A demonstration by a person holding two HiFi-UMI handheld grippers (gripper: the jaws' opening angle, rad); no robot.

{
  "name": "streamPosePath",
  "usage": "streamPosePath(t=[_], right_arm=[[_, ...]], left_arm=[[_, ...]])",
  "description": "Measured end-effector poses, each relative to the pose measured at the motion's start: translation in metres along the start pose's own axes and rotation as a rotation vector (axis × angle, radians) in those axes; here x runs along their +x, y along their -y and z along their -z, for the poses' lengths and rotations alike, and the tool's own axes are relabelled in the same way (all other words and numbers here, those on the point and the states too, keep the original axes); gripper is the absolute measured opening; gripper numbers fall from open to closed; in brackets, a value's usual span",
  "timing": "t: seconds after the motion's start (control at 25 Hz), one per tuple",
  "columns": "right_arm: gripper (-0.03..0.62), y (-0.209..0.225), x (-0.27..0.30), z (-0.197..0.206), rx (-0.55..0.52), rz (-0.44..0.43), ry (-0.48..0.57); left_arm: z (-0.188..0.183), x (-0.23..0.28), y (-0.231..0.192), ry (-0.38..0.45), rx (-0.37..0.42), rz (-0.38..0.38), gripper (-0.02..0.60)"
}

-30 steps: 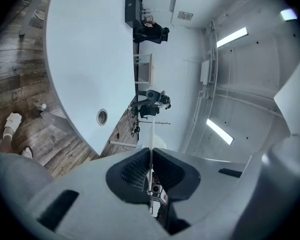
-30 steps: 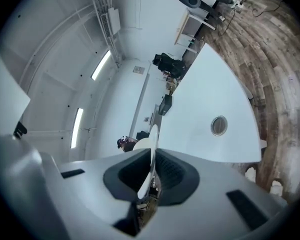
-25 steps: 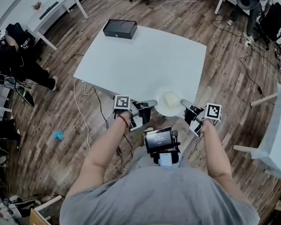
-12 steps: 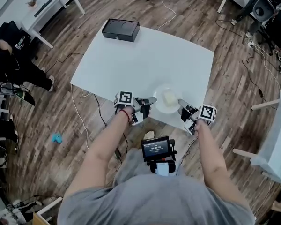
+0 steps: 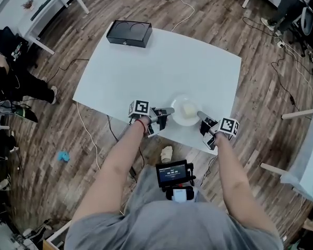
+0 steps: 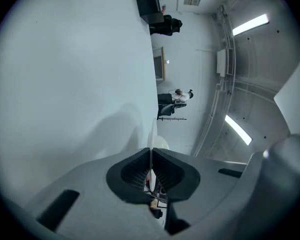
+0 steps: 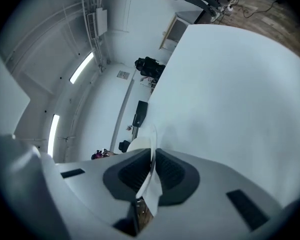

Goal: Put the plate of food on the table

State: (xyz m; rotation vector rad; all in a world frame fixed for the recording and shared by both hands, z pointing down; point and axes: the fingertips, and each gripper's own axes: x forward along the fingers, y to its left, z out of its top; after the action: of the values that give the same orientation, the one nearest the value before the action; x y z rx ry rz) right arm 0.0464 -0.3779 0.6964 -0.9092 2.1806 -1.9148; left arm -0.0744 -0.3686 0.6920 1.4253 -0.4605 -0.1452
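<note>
At the near edge of the white table (image 5: 146, 66), the plate (image 5: 178, 117) bearing pale food (image 5: 189, 109) sits between the left gripper (image 5: 170, 111) and right gripper (image 5: 199, 114), each with jaws clamped on an opposite rim.

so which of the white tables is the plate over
The big middle table, the one with the black box; the plate is by its near edge.
</note>
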Motion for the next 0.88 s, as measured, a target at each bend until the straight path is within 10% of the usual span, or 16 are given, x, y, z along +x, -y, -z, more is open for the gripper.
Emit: streamPosePath(t=[0.88], right_arm=[[0.048,0.033,0.0,-0.021,0.035,0.122,-0.023]], left_arm=[[-0.01,0.034,-0.031,-0.058,-0.01,-0.139,0.031]])
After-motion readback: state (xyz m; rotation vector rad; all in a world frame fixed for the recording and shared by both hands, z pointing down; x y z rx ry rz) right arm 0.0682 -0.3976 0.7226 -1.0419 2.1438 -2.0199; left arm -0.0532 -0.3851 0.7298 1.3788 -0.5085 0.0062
